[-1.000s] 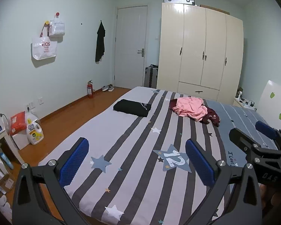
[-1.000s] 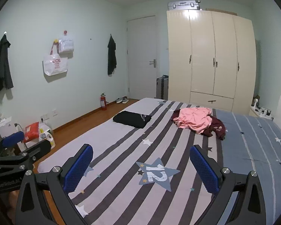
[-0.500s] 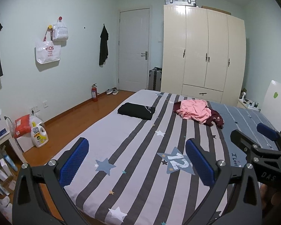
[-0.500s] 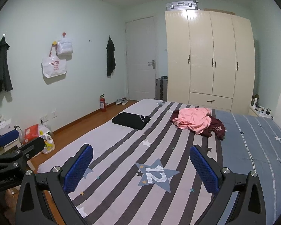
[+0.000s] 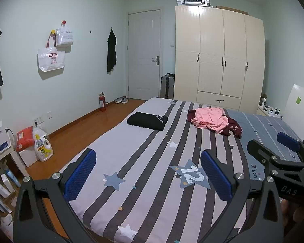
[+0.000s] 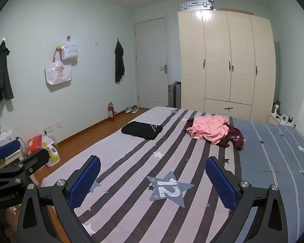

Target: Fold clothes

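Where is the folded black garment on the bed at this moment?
In both wrist views the folded black garment lies on the far left part of the striped bed, left of the pink garment and apart from it.

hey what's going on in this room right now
A person holds a two-finger gripper in each hand over a striped bed, about to fold clothes. The left gripper and right gripper are both open and hold nothing. A black garment already lies folded on the bed. Beside it, apart, a pink garment lies crumpled on top of a dark red one. Neither gripper is near the pile, so no folding of it has started.
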`<state>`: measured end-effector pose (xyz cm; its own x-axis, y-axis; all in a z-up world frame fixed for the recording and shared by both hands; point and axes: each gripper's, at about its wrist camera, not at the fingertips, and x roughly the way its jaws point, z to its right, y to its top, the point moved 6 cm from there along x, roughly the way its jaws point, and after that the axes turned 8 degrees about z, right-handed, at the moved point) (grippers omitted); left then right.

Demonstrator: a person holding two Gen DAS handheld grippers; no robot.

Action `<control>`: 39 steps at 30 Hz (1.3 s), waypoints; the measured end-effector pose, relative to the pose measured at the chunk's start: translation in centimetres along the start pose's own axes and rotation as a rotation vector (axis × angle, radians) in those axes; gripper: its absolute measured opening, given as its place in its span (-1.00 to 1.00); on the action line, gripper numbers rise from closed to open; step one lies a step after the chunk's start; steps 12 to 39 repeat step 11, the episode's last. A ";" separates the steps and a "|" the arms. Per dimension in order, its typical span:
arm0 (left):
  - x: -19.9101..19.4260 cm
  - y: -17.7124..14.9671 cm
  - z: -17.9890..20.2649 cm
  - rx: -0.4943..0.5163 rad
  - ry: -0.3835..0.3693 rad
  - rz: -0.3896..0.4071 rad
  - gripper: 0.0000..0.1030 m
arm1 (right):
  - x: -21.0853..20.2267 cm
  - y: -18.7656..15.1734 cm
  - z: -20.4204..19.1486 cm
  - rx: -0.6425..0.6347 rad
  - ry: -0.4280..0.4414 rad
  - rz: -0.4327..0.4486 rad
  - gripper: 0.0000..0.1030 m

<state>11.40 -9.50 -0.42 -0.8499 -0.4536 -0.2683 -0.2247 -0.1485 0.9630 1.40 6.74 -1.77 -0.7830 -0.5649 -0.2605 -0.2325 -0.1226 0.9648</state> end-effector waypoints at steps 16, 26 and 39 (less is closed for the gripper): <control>0.2 0.1 0.0 0.010 0.013 0.016 0.99 | -0.2 0.0 0.1 0.011 0.008 -0.006 0.98; 0.2 0.1 0.0 0.010 0.013 0.016 0.99 | -0.2 0.0 0.1 0.011 0.008 -0.006 0.98; 0.2 0.1 0.0 0.010 0.013 0.016 0.99 | -0.2 0.0 0.1 0.011 0.008 -0.006 0.98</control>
